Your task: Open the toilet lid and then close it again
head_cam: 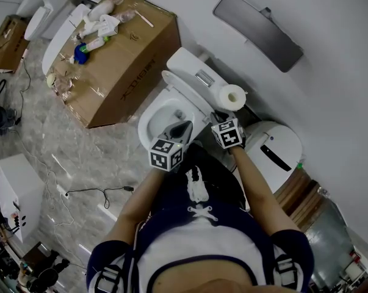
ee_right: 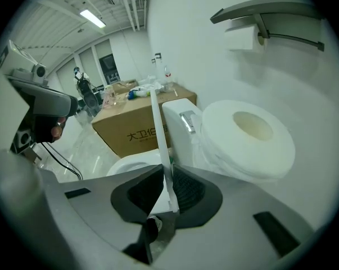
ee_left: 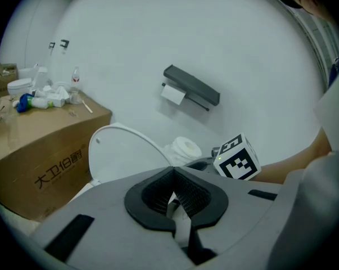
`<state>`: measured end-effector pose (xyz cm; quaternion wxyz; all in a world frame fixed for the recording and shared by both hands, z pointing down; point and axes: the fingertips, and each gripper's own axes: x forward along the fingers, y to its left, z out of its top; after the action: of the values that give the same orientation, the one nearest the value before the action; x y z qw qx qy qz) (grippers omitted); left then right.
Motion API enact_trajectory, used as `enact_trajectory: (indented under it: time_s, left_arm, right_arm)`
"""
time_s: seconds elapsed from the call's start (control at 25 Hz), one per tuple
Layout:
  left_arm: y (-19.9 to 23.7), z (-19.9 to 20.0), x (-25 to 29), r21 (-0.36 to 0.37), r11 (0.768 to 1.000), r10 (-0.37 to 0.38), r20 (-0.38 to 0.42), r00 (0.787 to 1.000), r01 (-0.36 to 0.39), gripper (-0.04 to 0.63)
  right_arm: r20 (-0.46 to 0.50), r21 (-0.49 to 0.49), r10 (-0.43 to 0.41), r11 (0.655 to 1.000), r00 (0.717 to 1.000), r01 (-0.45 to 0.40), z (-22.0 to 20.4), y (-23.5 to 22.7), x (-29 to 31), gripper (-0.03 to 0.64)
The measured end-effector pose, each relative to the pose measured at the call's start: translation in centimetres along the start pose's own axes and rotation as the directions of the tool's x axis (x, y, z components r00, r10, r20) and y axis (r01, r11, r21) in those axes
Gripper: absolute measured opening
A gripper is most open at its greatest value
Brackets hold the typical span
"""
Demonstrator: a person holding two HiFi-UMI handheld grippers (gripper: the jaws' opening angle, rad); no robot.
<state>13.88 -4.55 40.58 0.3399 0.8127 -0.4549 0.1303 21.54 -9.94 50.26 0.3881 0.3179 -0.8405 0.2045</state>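
The white toilet (head_cam: 148, 124) stands against the wall with its bowl uncovered. Its lid (head_cam: 190, 96) is raised and tilts over the back of the seat. In the right gripper view the lid (ee_right: 158, 128) shows edge-on as a thin white strip running between the jaws. My right gripper (ee_right: 168, 193) is shut on that edge, and in the head view it (head_cam: 218, 117) sits at the lid's right side, beside the tank (head_cam: 187, 60). My left gripper (head_cam: 179, 130) hangs over the bowl, shut and holding nothing (ee_left: 173, 198). The lid's broad face (ee_left: 121, 153) is ahead of it.
A toilet paper roll (head_cam: 232, 96) rests on the tank. A big cardboard box (head_cam: 119, 54) with bottles stands left of the toilet. A white bin (head_cam: 275, 148) is at the right. A paper holder (head_cam: 257, 29) hangs on the wall. A cable (head_cam: 98, 191) lies on the floor.
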Motion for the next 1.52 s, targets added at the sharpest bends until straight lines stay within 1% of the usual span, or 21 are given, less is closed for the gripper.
enact_trajectory:
  time_s: [0.16,0.28,0.48,0.6,0.72,1.0,1.12,1.2,1.4,1.52]
  left_arm:
    - [0.4,-0.1,-0.2,-0.003,1.0,0.0,-0.008,1.0,0.0,0.006]
    - [0.7,-0.4,-0.4,-0.02,1.0,-0.007,-0.014,1.0,0.007,0.006]
    - [1.3,-0.3,-1.0,-0.037,0.999,-0.012,-0.017,1.0,0.011,0.006]
    - [1.7,-0.6,-1.4,-0.051,0.999,-0.011,-0.024,1.0,0.009,0.006]
    - [2.2,-1.3,-1.8,-0.065,0.998,-0.009,-0.036,0.999,0.007,0.006]
    - [3.5,-3.0,-2.7,-0.104,0.995,-0.002,-0.067,0.998,-0.005,0.006]
    - [3.9,-3.5,-3.1,-0.125,0.992,-0.011,-0.067,0.998,0.003,0.006]
    - [4.2,-3.9,-3.3,-0.14,0.99,-0.014,-0.069,0.997,0.005,0.006]
    - [5.2,-5.0,-3.7,-0.182,0.983,-0.001,-0.076,0.997,-0.012,0.006]
    - [5.8,-5.9,-3.8,-0.22,0.975,0.001,-0.08,0.997,-0.019,0.008]
  right_arm:
    - [-0.01,0.01,0.005,1.0,1.0,-0.005,-0.2,0.0,0.2,0.049]
    - [-0.018,0.012,0.009,1.0,1.0,-0.009,-0.3,0.3,0.2,0.049]
    - [-0.033,-0.006,0.029,1.0,0.999,-0.029,-0.5,2.0,-0.1,0.049]
    - [-0.041,-0.028,0.051,0.998,0.998,-0.053,-0.8,3.8,-0.3,0.051]
    - [-0.051,-0.062,0.053,0.996,0.997,-0.057,-1.1,5.2,-0.3,0.051]
    - [-0.083,-0.109,0.058,0.992,0.995,-0.067,-1.8,6.8,0.1,0.051]
    - [-0.086,-0.127,0.059,0.989,0.994,-0.07,-1.7,7.5,0.2,0.051]
    - [-0.11,-0.131,0.065,0.988,0.992,-0.079,-2.0,8.3,0.1,0.051]
    - [-0.147,-0.161,0.074,0.982,0.986,-0.097,-2.5,10.1,0.4,0.051]
    - [-0.16,-0.172,0.077,0.98,0.984,-0.105,-2.8,10.8,0.6,0.051]
